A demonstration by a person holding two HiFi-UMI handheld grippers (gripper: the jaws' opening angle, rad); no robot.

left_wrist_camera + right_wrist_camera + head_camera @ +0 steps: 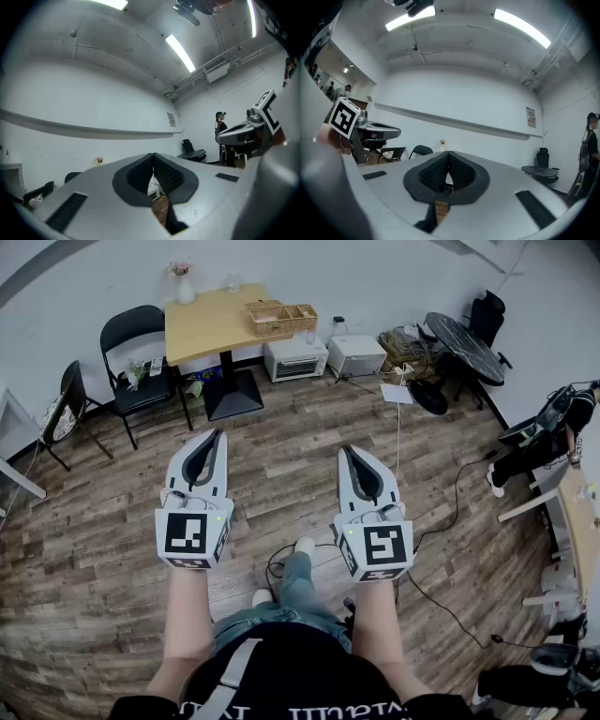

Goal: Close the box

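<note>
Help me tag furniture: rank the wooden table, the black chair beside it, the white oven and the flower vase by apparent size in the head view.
1. wooden table
2. black chair, nearly as large in outline
3. white oven
4. flower vase

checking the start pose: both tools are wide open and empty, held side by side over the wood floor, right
Not open. The left tool and the right tool are both shut, jaws together with nothing between them; the left gripper view and the right gripper view show it. The rest holds: empty, side by side over the wood floor.
</note>
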